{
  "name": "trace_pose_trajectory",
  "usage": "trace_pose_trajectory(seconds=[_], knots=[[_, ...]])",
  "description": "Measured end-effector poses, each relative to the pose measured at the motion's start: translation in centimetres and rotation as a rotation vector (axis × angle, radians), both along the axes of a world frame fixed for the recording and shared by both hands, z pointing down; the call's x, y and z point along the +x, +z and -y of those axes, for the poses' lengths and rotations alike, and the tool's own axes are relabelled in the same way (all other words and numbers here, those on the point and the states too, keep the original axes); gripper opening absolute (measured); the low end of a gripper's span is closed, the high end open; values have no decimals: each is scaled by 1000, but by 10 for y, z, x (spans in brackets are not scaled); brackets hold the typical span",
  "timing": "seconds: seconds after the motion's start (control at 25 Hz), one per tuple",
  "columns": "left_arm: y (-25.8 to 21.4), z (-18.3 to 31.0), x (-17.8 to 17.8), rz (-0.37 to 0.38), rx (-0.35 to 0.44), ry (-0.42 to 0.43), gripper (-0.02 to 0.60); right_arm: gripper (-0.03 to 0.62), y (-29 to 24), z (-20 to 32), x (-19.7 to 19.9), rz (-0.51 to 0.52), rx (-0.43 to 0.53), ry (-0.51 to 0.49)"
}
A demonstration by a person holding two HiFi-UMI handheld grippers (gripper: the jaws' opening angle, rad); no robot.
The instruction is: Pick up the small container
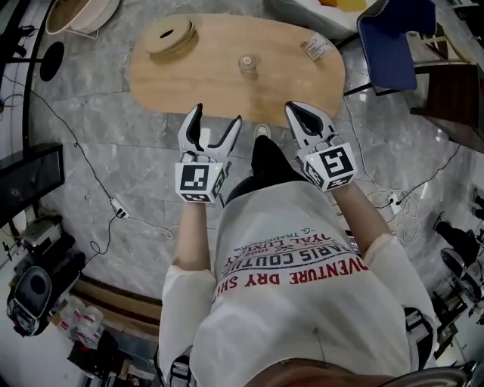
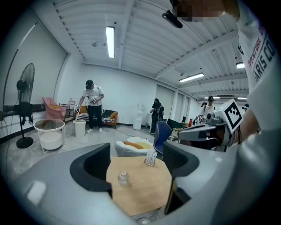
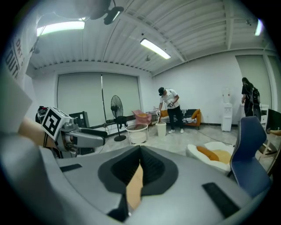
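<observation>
The small container (image 1: pixel 247 64) is a clear little jar standing upright near the middle of the oval wooden table (image 1: pixel 212 83). In the left gripper view the small container (image 2: pixel 123 177) shows on the table (image 2: pixel 145 195), framed between the wide jaws and well beyond them. My left gripper (image 1: pixel 218 115) hovers open at the table's near edge, with nothing between its fingers. My right gripper (image 1: pixel 296 109) is beside it, just off the near edge, with its jaws together and holding nothing. In the right gripper view only a sliver of tabletop (image 3: pixel 134 186) shows through the right gripper (image 3: pixel 139 158).
A round wooden disc (image 1: pixel 168 35) lies at the table's far left, and a small card stand (image 1: pixel 316 47) at its far right. A blue chair (image 1: pixel 389 41) stands to the right, a white basin (image 1: pixel 79 15) to the far left. Cables (image 1: pixel 113 200) cross the floor. People (image 2: pixel 93 105) stand far off.
</observation>
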State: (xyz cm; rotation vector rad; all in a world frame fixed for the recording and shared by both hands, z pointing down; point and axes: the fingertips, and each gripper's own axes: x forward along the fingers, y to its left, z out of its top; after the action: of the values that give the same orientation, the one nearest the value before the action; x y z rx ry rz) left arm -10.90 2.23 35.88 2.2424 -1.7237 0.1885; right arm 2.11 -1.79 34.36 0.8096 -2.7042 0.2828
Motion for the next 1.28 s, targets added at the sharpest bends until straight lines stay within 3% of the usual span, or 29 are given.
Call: trace_pose_trajectory(seconds=[0.16,0.36,0.84,1.08,1.28], knots=[[44,52,-2,16,-54,56,362,6,34,53,-14,-30,0,-8],[117,96,4,57,-145,135,362,6,84,97,-21,-49,-68,26],[299,161,18,95,-270,252,373,6,212,140,-16,-106,-178,161],[359,190,25,123,-213,314,406,6,272,155,-20,-76,-189,257],[392,213,38,156,-157,351,423,6,306,163,-23,-73,-193,274]])
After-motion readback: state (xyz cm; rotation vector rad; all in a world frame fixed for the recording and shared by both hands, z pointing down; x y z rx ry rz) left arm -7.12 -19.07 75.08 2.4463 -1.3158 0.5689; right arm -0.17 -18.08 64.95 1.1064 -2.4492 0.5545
